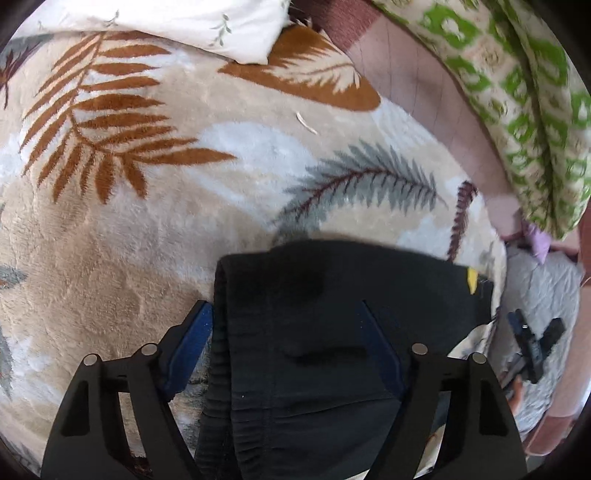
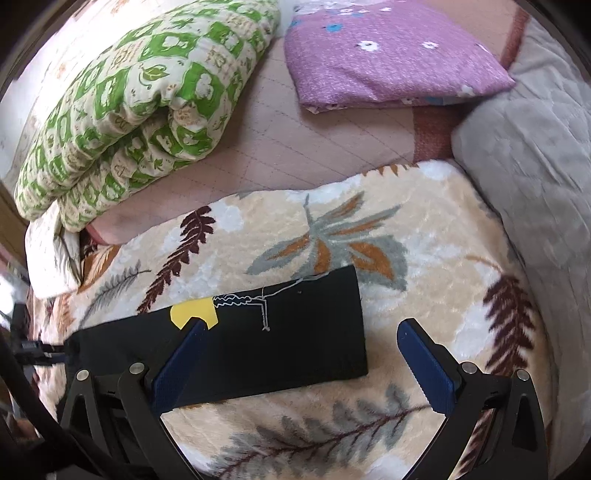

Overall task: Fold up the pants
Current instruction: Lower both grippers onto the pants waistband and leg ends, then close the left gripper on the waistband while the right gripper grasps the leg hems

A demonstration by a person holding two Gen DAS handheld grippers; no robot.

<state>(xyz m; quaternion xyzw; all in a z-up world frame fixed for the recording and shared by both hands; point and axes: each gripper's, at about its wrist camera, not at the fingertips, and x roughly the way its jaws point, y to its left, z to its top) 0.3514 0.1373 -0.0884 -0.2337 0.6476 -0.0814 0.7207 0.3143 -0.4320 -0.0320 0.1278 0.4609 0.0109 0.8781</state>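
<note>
The black pants (image 1: 332, 332) lie folded into a compact rectangle on the leaf-patterned fleece blanket (image 1: 155, 221). A yellow patch (image 2: 192, 314) and white stitched drawing (image 2: 258, 297) show on their upper edge. My left gripper (image 1: 284, 306) is open, its blue-padded fingers straddling the ribbed waistband end of the pants. In the right wrist view the pants (image 2: 266, 343) lie across the lower middle. My right gripper (image 2: 303, 326) is open just above their right end, its left finger (image 2: 181, 362) over the cloth and its right finger (image 2: 424, 369) over the blanket.
A rolled green-and-cream quilt (image 2: 140, 103) lies at the back left. A folded purple floral sheet (image 2: 384, 55) sits at the back. A grey quilted cover (image 2: 535, 166) lies on the right. A white leaf-print pillow (image 1: 177, 22) lies beyond the blanket.
</note>
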